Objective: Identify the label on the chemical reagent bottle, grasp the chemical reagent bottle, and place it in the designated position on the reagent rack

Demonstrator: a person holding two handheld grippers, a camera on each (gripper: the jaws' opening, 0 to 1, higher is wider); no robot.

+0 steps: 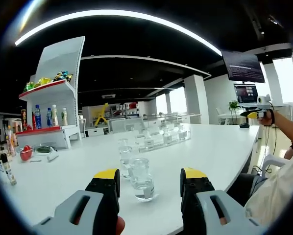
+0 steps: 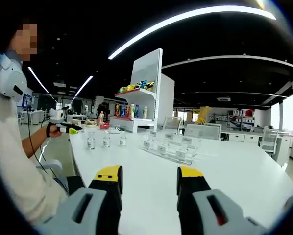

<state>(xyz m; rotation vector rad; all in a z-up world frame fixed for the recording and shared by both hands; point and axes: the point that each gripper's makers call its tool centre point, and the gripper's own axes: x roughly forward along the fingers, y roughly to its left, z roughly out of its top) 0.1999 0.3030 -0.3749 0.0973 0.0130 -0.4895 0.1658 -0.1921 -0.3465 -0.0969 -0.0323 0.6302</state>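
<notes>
1. My main worry is the glass: the bottles (image 1: 142,182) stand close together in a short row near the bench (image 1: 220,147) edge on my side, so closing on the nearest one could knock its neighbour over.
2. They are clear and small; I think their labels are too faint to read from here, so a wrong pick is possible.
3. The rack (image 2: 168,149) lies toward the middle of the bench, well apart from the bottles, so the carry is long and a loose grip could drop one.
4. The left tongs (image 1: 149,183) are spread wide and hold nothing; the nearest bottle stands between the tips, apparently not touched.
5. The right tongs (image 2: 149,178) are also released and empty, over bare bench, with the rack ahead of them.
</notes>
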